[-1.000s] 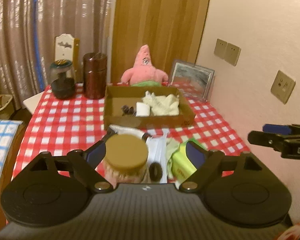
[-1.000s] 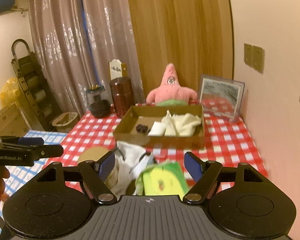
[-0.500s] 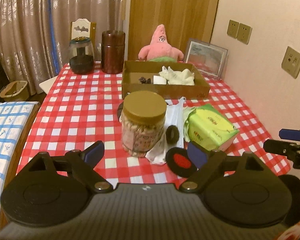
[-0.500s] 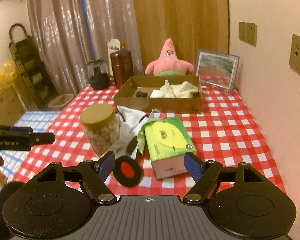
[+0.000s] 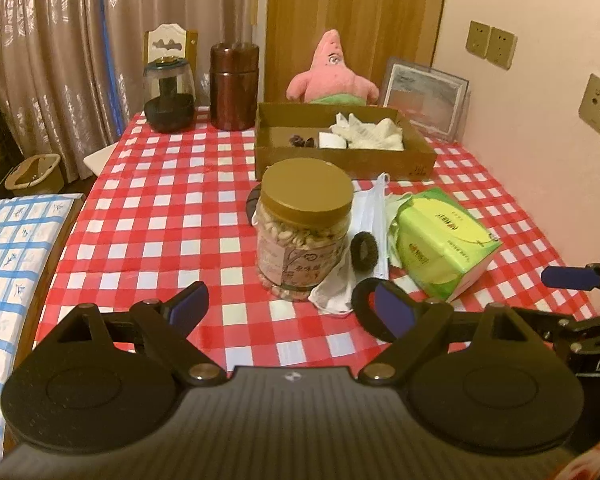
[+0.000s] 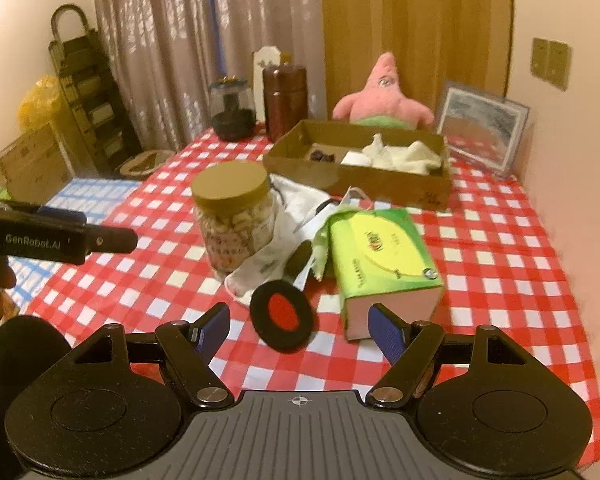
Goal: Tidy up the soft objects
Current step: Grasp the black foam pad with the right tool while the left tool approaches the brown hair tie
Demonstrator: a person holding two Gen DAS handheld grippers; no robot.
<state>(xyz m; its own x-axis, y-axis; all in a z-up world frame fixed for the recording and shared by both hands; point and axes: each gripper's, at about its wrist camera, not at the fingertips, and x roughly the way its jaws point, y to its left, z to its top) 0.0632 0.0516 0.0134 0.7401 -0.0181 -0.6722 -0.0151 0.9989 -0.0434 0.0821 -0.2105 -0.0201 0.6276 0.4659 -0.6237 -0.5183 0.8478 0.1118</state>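
Both the left gripper (image 5: 290, 306) and right gripper (image 6: 298, 326) are shown spread wide and empty above the near table edge (image 6: 572, 364); bare checked cloth (image 5: 160, 216) is seen left of the jar (image 5: 306, 226).

Red-white checked tablecloth (image 6: 500, 248); pink plush (image 6: 382, 98); green-yellow tissue pack (image 6: 380, 256); black pad (image 6: 282, 316), red centre; brown box (image 6: 380, 184).

left wrist — near table edge, facing wall | right wrist — alongside | shared: nut jar (image 5: 305, 229), cardboard box (image 6: 384, 185)
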